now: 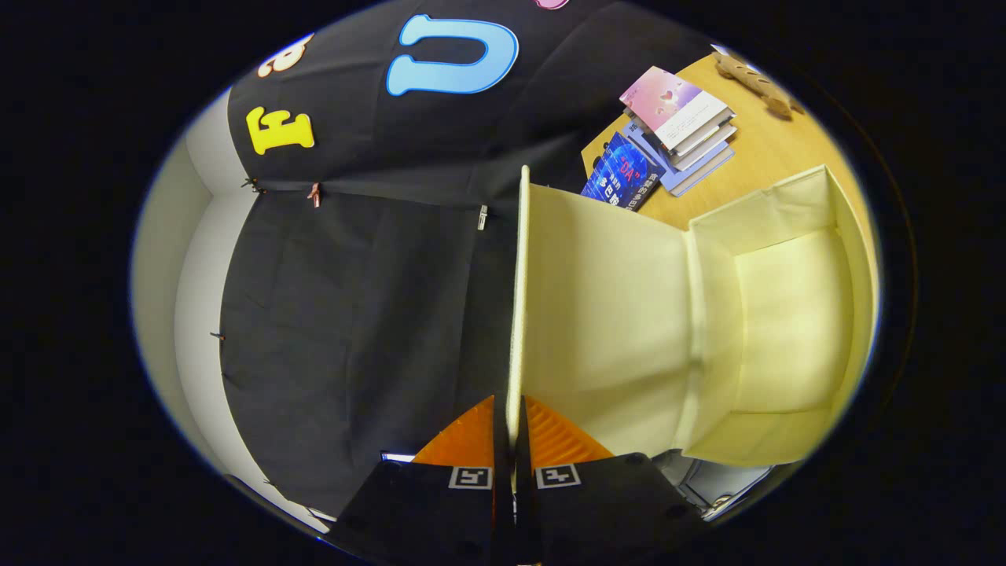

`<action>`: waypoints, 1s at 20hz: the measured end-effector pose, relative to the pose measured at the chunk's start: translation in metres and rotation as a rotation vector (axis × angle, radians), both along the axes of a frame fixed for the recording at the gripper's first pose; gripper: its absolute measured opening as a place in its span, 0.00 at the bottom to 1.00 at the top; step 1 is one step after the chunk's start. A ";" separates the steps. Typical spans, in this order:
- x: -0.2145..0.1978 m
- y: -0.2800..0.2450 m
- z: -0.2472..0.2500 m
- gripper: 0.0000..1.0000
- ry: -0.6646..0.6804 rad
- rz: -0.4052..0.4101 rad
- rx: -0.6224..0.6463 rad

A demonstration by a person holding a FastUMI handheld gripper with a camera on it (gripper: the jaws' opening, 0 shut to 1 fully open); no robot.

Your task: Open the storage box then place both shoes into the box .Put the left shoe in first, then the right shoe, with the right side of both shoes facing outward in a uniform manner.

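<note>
The tongs (515, 417) are rolled sideways, so the bench (778, 149) appears tipped. Their orange fingers (471, 436) are clamped on the thin edge of the lid (597, 314) of the cream box (794, 330), lifted open, inside bare. Books (668, 130) lie stacked on the bench beyond the box.

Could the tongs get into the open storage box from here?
Probably not yet: the tongs are shut on the lid, holding it up. The storage box interior looks free.
</note>
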State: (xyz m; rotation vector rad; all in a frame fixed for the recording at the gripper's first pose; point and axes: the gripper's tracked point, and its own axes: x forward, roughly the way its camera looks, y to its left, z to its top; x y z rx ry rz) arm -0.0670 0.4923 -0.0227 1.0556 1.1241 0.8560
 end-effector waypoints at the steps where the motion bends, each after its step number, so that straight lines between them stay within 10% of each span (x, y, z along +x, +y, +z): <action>1: 0.003 0.012 -0.003 0.06 0.006 -0.007 -0.004; 11: 0.014 0.059 -0.043 0.13 -0.061 -0.009 -0.149; 15: 0.038 0.014 -0.073 0.81 -0.174 -0.058 -0.326; 20: 0.060 -0.086 -0.088 0.98 -0.364 -0.145 -0.534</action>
